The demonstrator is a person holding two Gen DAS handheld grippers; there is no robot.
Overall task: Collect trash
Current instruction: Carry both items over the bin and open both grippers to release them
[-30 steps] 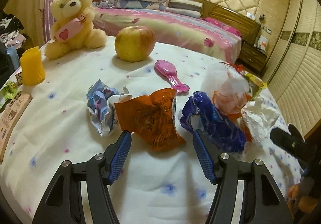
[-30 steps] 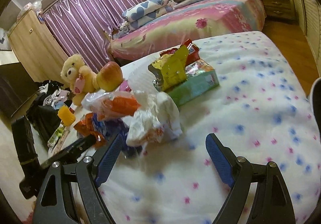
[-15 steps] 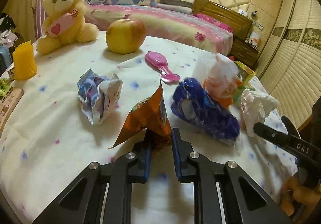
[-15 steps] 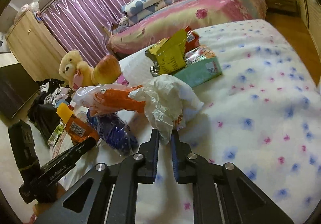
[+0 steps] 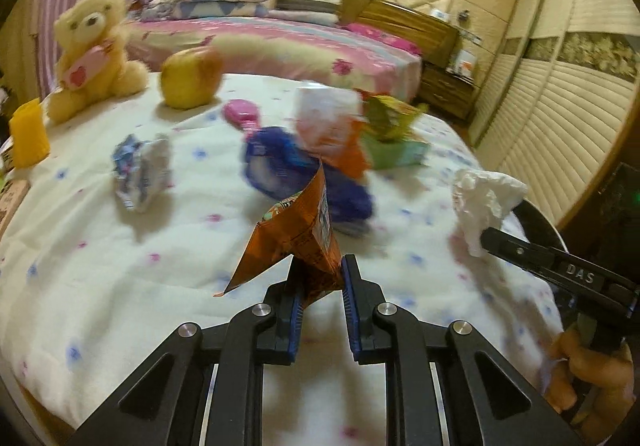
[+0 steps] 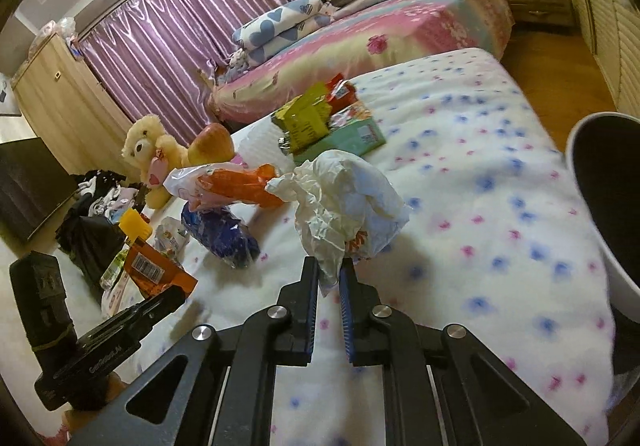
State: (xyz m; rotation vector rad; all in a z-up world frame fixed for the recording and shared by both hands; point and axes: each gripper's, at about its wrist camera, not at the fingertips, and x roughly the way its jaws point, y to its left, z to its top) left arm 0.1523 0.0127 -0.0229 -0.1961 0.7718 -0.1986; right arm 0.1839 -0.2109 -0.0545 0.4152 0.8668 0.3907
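My left gripper [image 5: 320,278] is shut on an orange snack wrapper [image 5: 296,234] and holds it lifted above the white flowered table [image 5: 120,266]. My right gripper [image 6: 330,278] is shut on a crumpled white plastic bag [image 6: 344,202], also lifted; the bag shows in the left wrist view [image 5: 486,198]. On the table remain a blue wrapper [image 5: 288,170], a crumpled blue-white wrapper [image 5: 142,170], an orange-white bag [image 5: 332,130] and yellow-green wrappers on a green box [image 5: 390,134]. A white bin [image 6: 600,206] with a dark inside stands at the table's right edge.
A teddy bear [image 5: 94,50], an apple [image 5: 192,78], a pink brush [image 5: 240,114] and a yellow cup [image 5: 28,134] sit at the table's far and left side. A bed [image 5: 280,42] lies behind. Wardrobe doors [image 5: 560,106] stand to the right.
Both grippers went from open to shut, the left on the orange wrapper and the right on the white bag, then lifted them off the table toward the right.
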